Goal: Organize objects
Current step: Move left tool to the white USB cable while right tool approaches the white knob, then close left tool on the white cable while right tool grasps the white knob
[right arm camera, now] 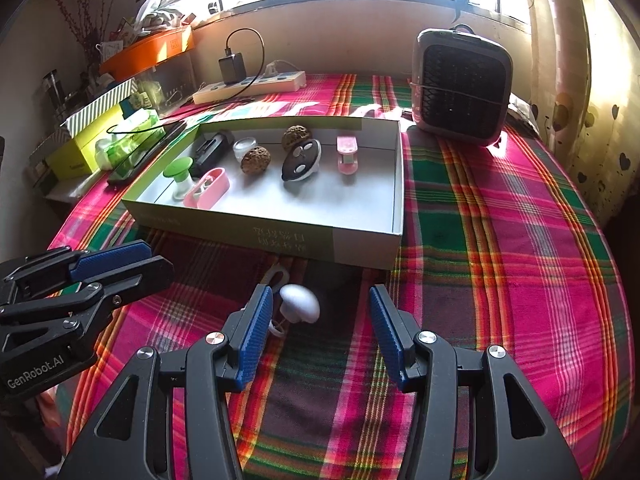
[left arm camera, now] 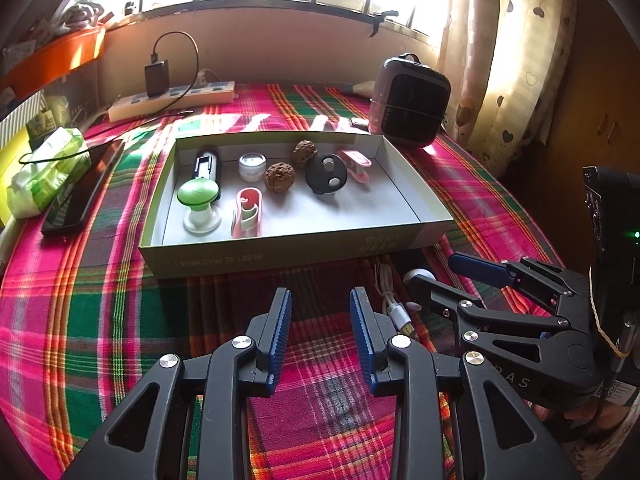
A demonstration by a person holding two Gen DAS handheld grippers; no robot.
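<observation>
Left wrist view: the left gripper (left arm camera: 320, 300) is seen above a plaid tablecloth (left arm camera: 100, 320), its blue-padded jaws spread apart with nothing between them. Just beyond it a shallow cardboard box (left arm camera: 280, 256) is set on the cloth. Inside the box, small items are laid out apart from one another: a green-capped stopper (left arm camera: 198, 194) at the near left, a black rectangular device (left arm camera: 208, 168) behind it, a small white jar (left arm camera: 252, 166), two walnuts (left arm camera: 280, 176), a black round case (left arm camera: 326, 176), a pink clip (left arm camera: 356, 164) and a pink-and-red holder (left arm camera: 248, 212). A white cable (left arm camera: 394, 304) is seen on the cloth in front of the box, near the right jaw. A phone (left arm camera: 80, 196) and a green tissue pack (left arm camera: 48, 172) lie to the left of the box, a power strip (left arm camera: 172, 100) with a charger by the wall, and a small heater (left arm camera: 408, 100) at the far right corner.

In the right wrist view, the right gripper (right arm camera: 320, 308) is shown with its jaws spread wide. A white egg-shaped object (right arm camera: 300, 302) lies on the cloth between the fingertips, closer to the left one; whether it is touched cannot be told. It is outside the box, just before its near wall.
</observation>
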